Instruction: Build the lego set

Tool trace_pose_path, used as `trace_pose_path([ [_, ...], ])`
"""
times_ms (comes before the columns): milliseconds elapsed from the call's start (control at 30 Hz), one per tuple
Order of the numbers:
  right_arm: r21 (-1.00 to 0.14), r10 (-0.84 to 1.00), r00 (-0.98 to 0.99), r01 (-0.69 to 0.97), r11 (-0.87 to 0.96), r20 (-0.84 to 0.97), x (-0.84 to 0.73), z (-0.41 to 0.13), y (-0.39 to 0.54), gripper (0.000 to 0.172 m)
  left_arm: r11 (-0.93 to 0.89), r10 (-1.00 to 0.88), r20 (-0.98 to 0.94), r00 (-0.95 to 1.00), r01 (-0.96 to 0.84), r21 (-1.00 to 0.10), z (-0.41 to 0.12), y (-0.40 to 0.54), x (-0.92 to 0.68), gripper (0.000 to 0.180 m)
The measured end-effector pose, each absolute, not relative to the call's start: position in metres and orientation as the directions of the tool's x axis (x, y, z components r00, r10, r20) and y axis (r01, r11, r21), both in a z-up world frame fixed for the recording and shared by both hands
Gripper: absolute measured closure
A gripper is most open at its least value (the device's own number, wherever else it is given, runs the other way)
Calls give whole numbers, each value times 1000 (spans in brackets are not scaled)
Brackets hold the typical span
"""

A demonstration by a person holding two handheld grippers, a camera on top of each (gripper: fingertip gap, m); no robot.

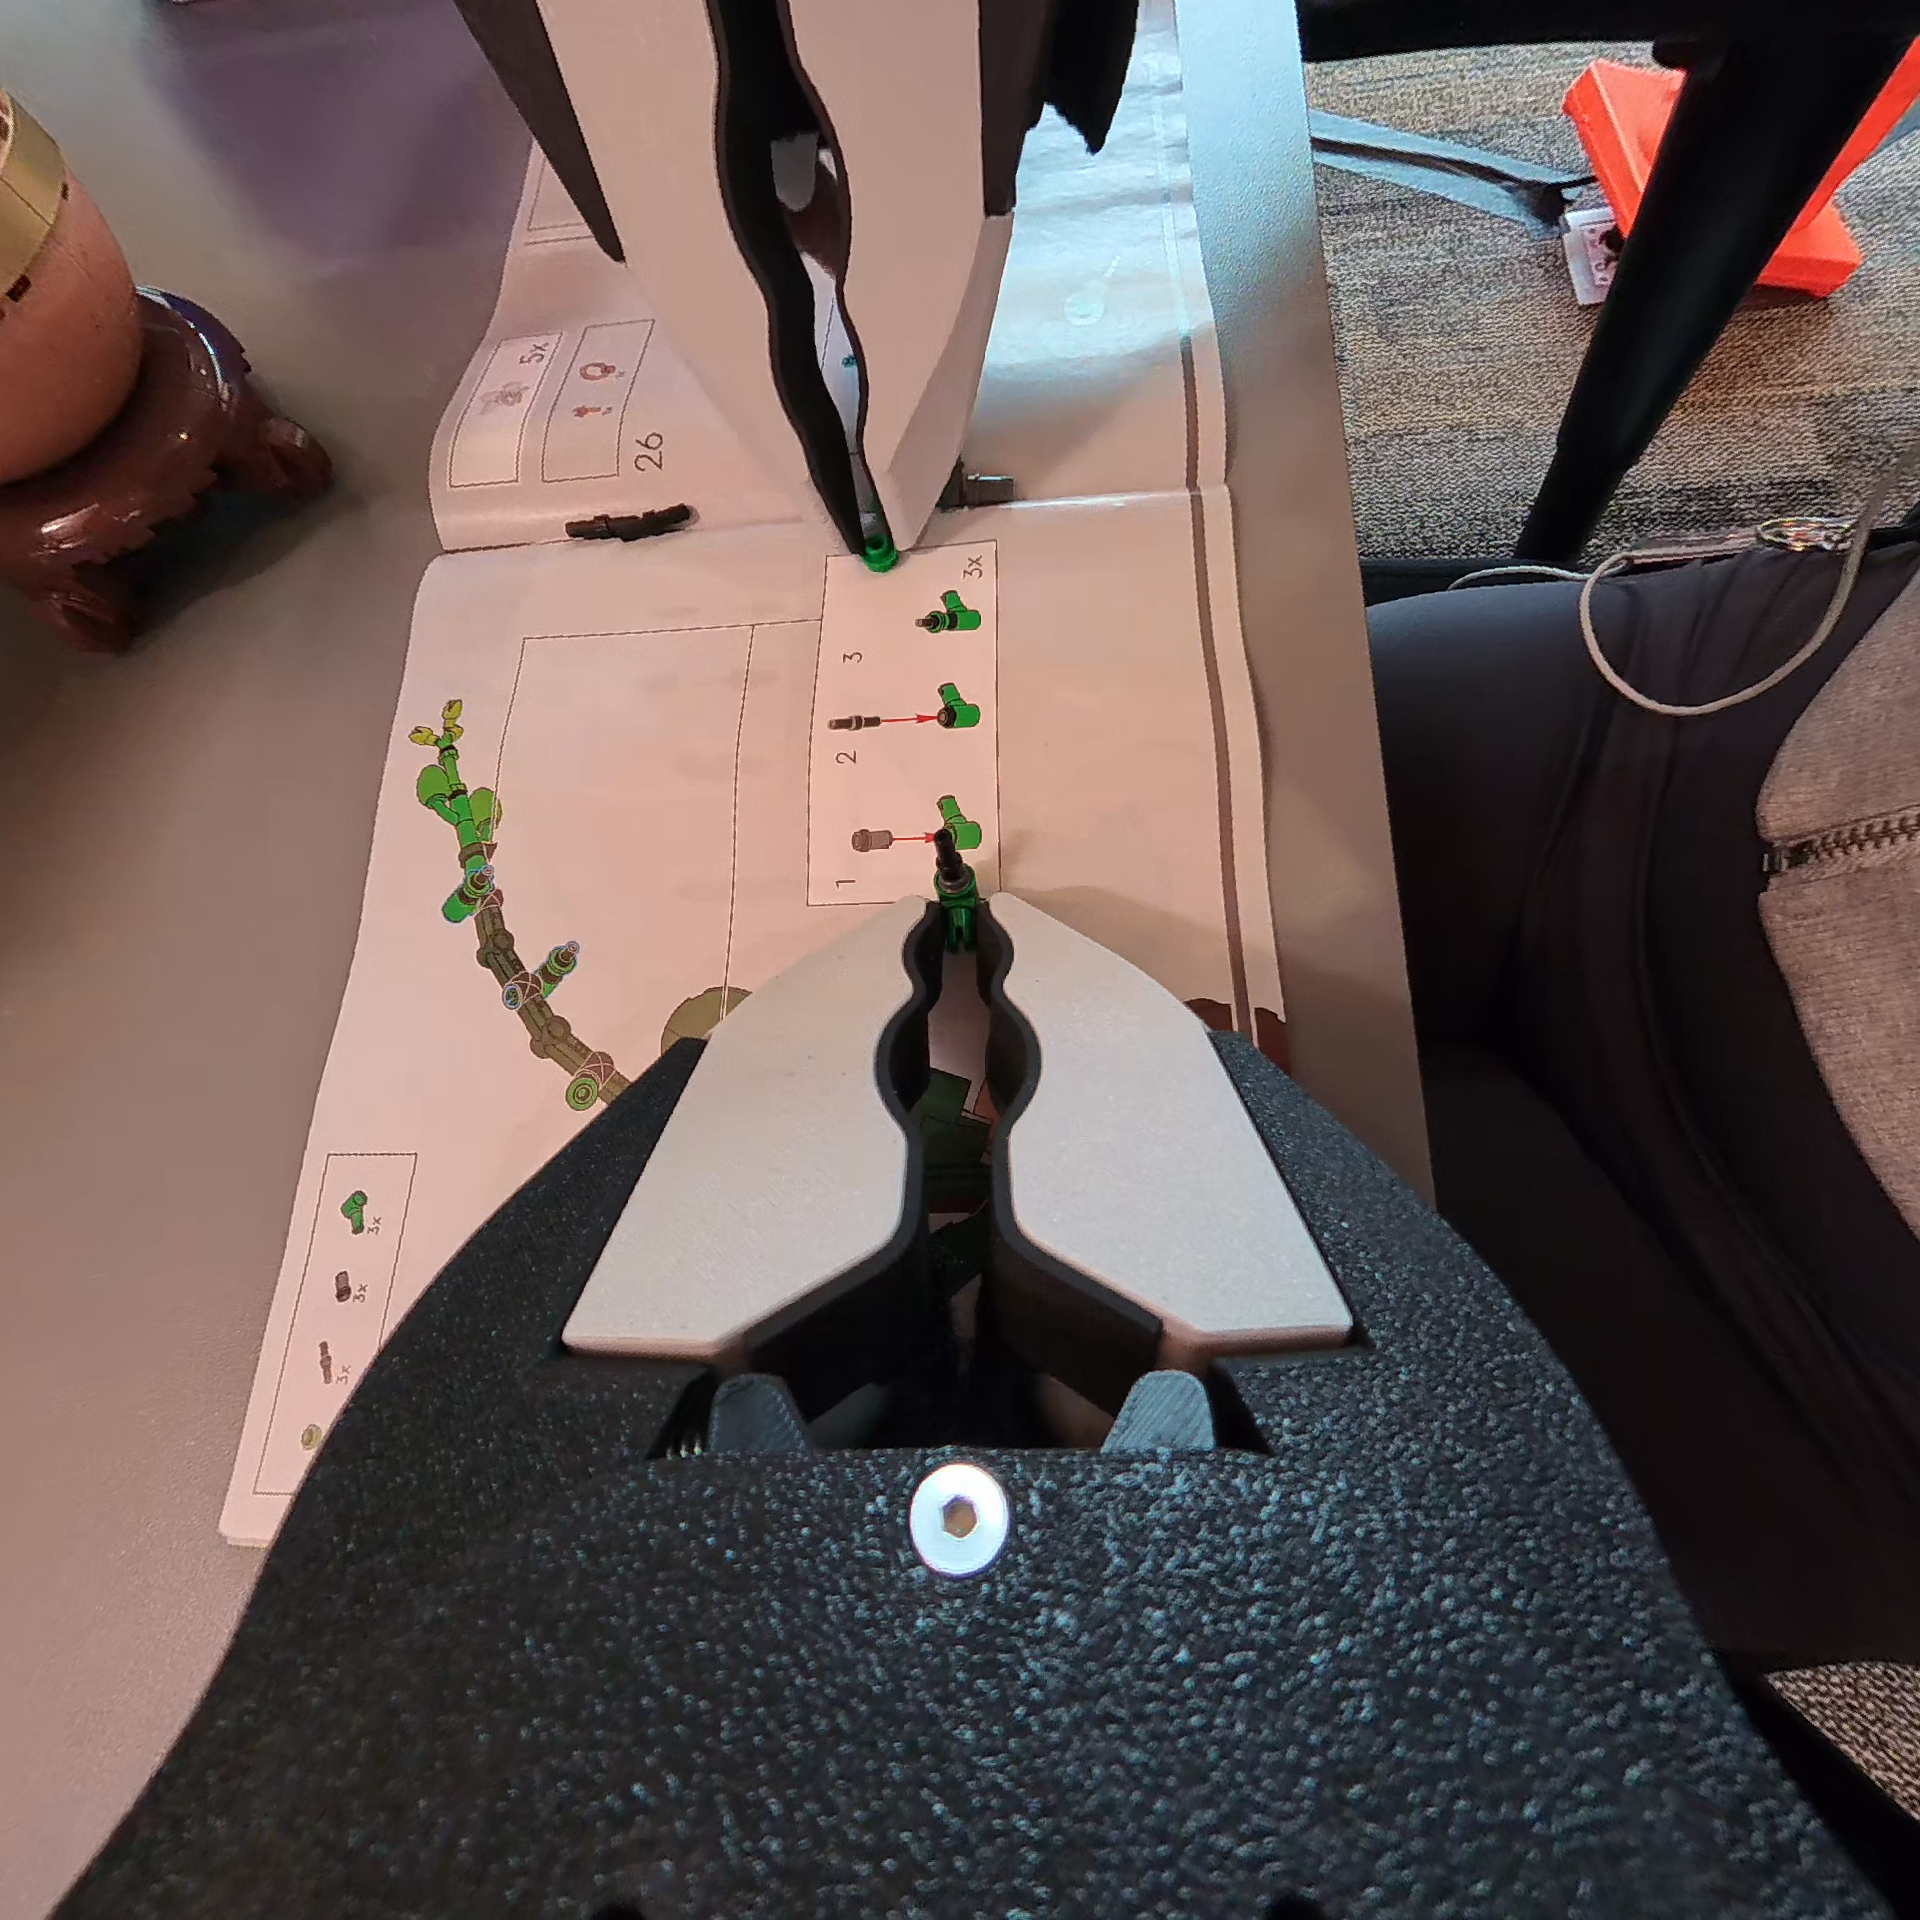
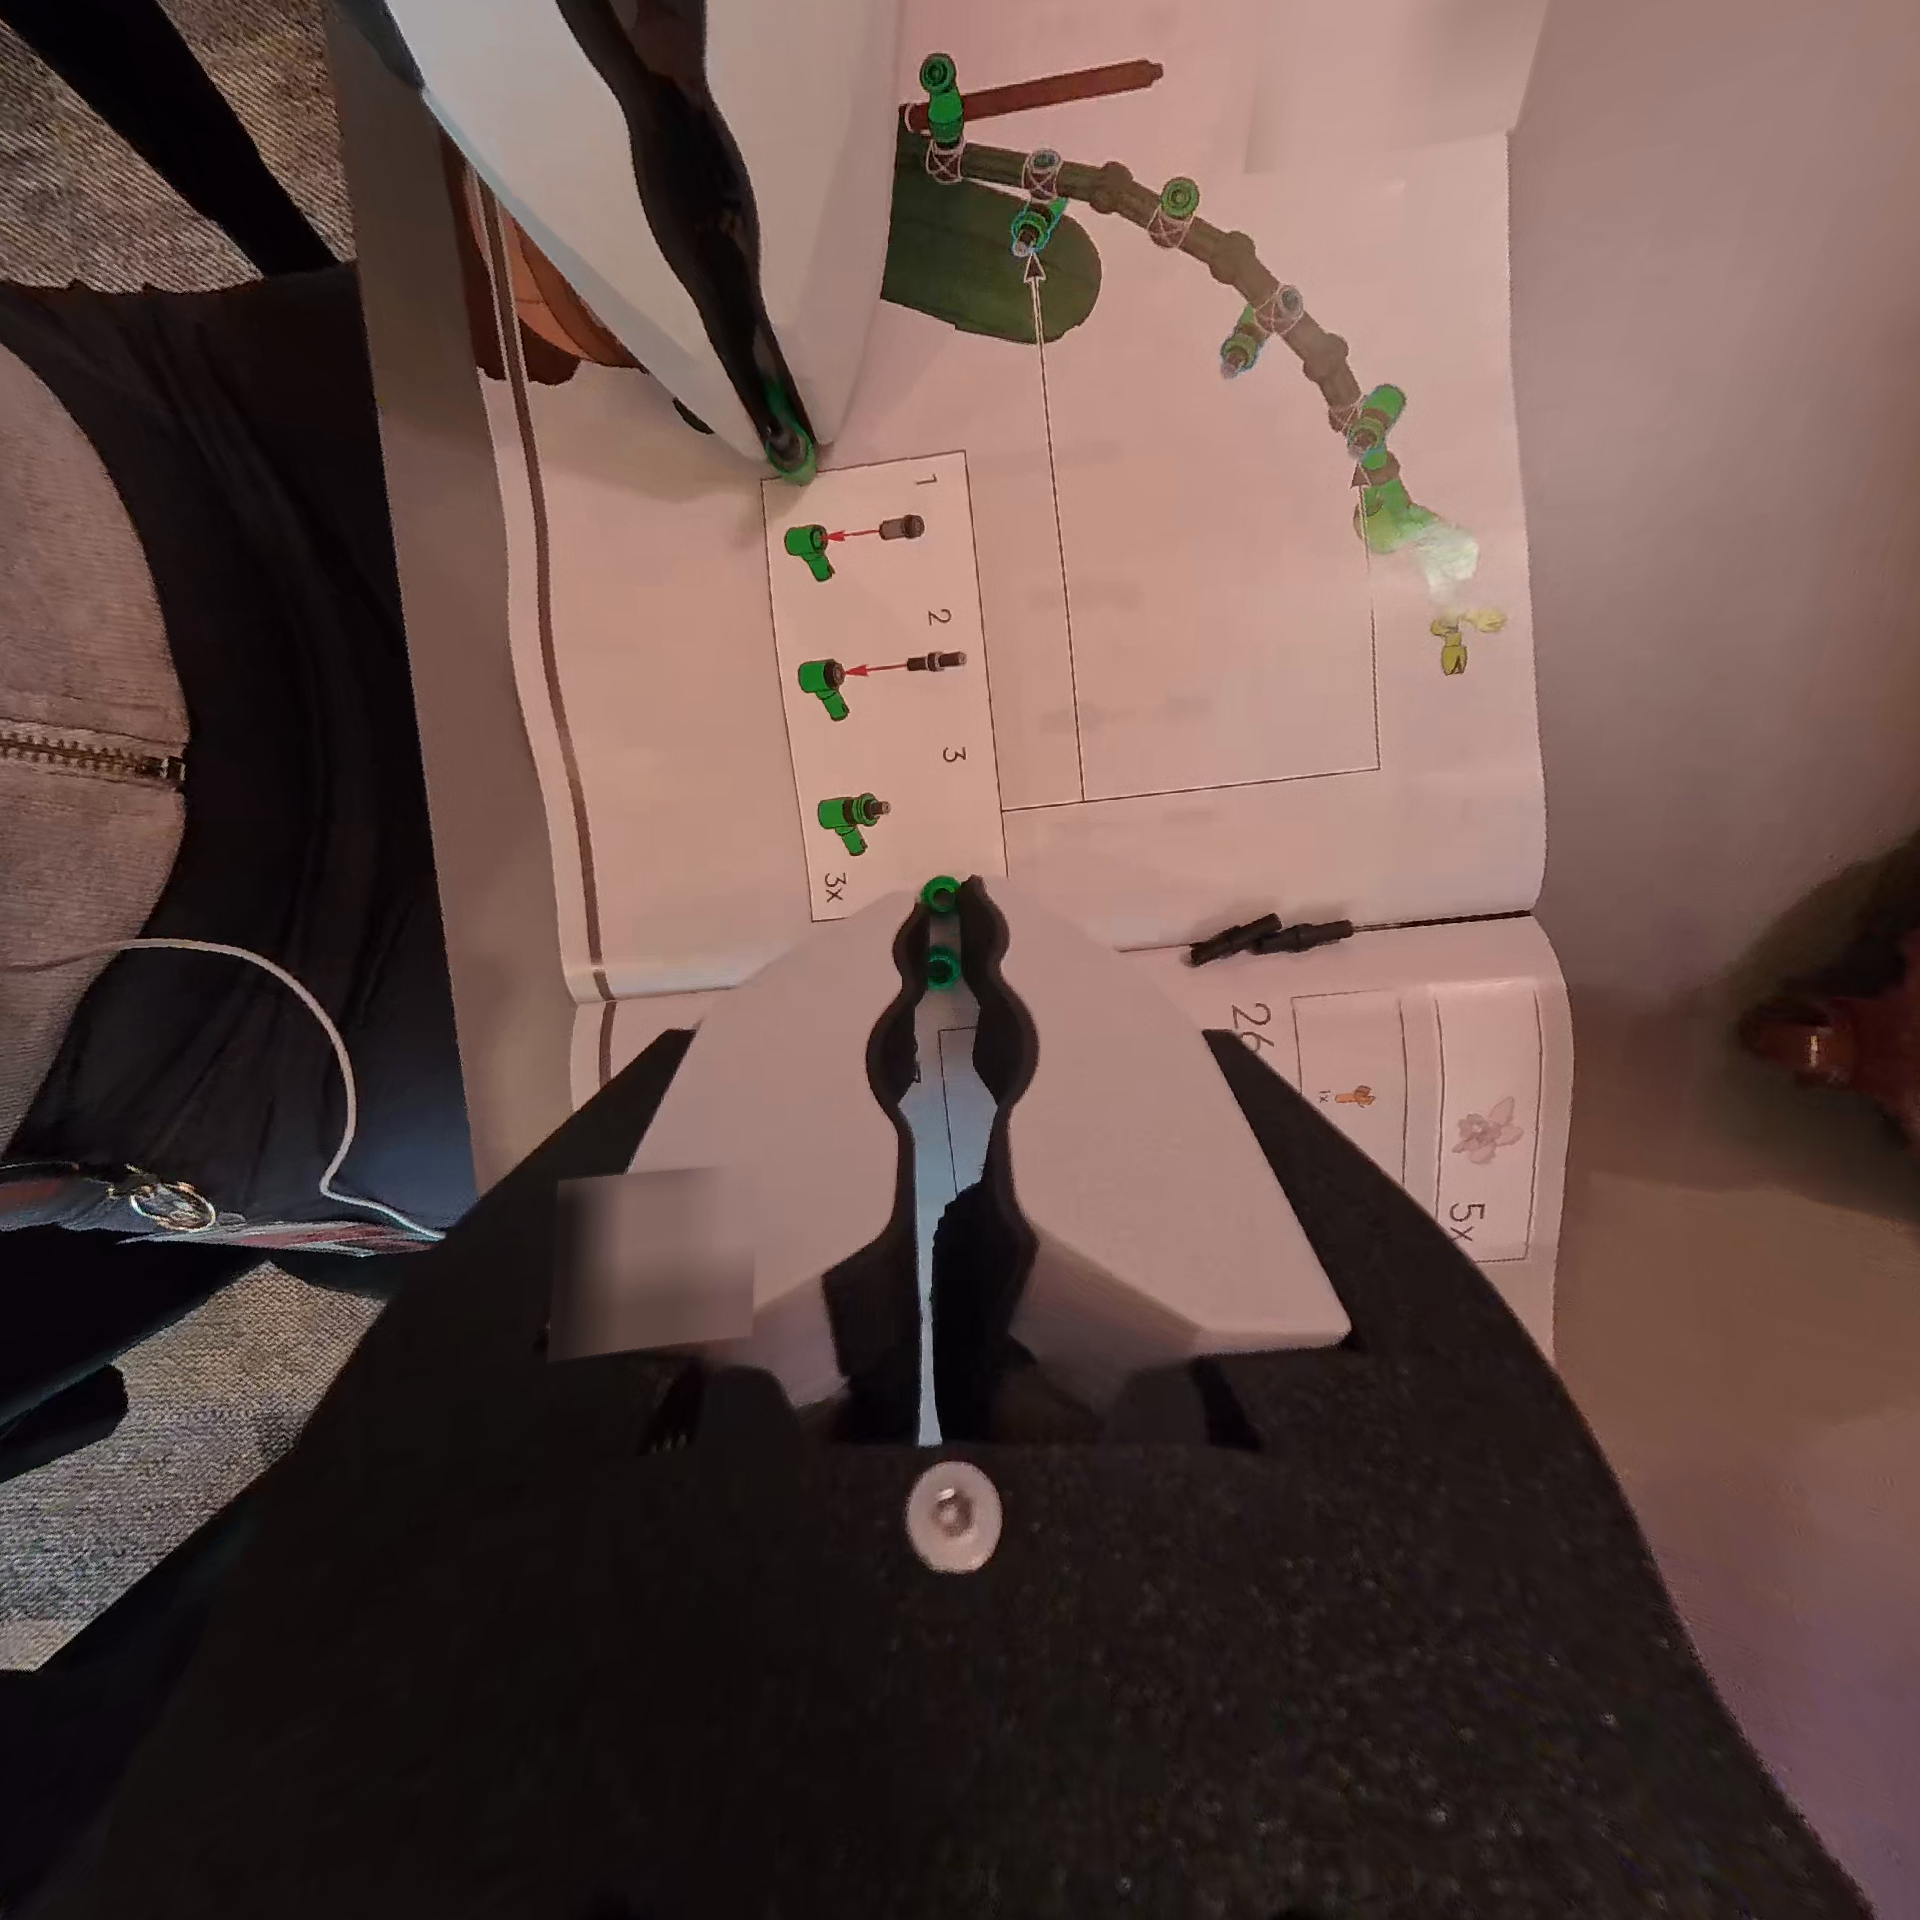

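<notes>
At centre frame in my left wrist view, my left gripper [image 1: 956,914] is clamped on a green connector with a black pin [image 1: 948,854] already seated in its end, so that piece looks assembled. Near the top of that view, my right gripper [image 2: 951,902] pinches a second green elbow piece [image 2: 940,894] (its round socket shows bare, no pin in it). Two loose black pins [image 2: 1273,938] lie on the open instruction booklet [image 2: 1195,675], right of centre in my right view, unused.

Both wrist cameras looking down along own fingers, close, facing each other, sharing open instruction booklet [image 1: 644,727].
</notes>
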State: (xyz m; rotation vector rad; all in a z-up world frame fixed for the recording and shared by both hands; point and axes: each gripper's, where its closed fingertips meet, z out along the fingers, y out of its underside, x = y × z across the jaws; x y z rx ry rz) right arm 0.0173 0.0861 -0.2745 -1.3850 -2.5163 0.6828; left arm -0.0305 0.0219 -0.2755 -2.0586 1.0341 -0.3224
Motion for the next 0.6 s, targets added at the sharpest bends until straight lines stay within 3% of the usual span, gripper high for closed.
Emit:
trace_pose_path([
  [600, -311, 797, -604, 762, 568, -25, 17, -273, 86, 161, -349, -763, -123, 634, -565, -748, -275, 25, -33, 175],
])
